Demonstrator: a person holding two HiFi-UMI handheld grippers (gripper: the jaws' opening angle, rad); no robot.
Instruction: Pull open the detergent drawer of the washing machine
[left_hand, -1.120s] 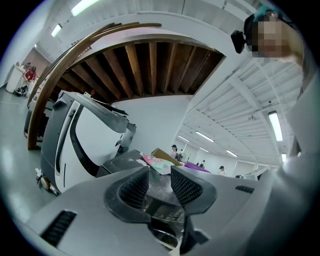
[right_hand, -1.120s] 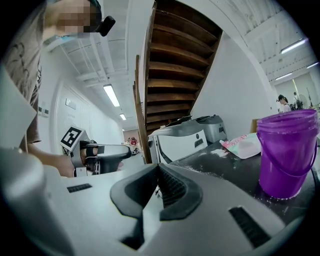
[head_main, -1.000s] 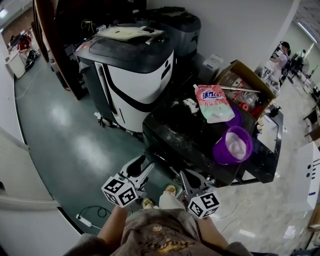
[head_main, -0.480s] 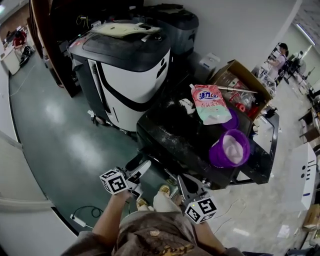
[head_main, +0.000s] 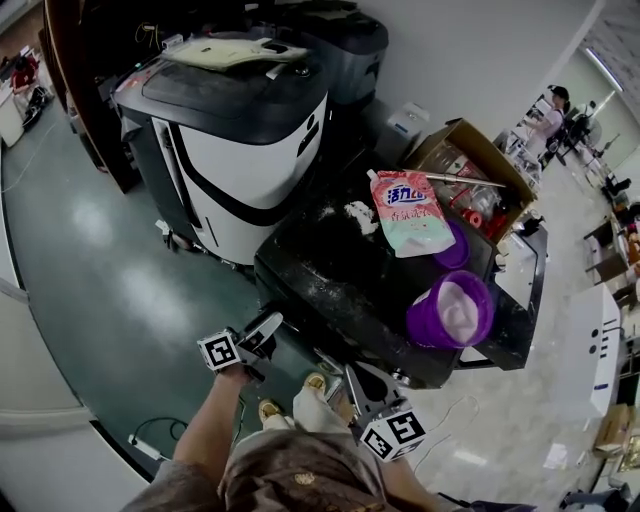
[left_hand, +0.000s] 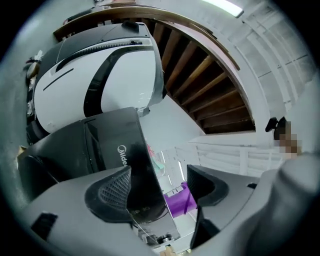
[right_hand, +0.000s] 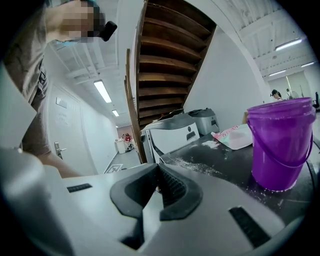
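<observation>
The black washing machine (head_main: 335, 275) stands just ahead of me, its top dusted with white powder. My left gripper (head_main: 262, 328) hangs low at its front left corner, jaws open and empty. In the left gripper view the machine's black front with the Midea logo (left_hand: 125, 155) fills the gap of the left gripper (left_hand: 160, 182), and a rectangular panel (left_hand: 95, 145) shows beside the logo; nothing touches the pads. My right gripper (head_main: 357, 378) waits near the front edge, and the right gripper view shows that gripper (right_hand: 159, 187) shut on nothing. The machine's front is hidden in the head view.
A purple bucket (head_main: 450, 310) and a pink detergent pouch (head_main: 405, 210) rest on the machine's top. A white-and-black machine (head_main: 240, 150) stands to the left, a cardboard box (head_main: 470, 170) behind. A power strip (head_main: 145, 450) lies on the floor at lower left.
My left gripper has dropped lower, shifted left toward the machine's front corner and rolled over. The right gripper has hardly moved.
</observation>
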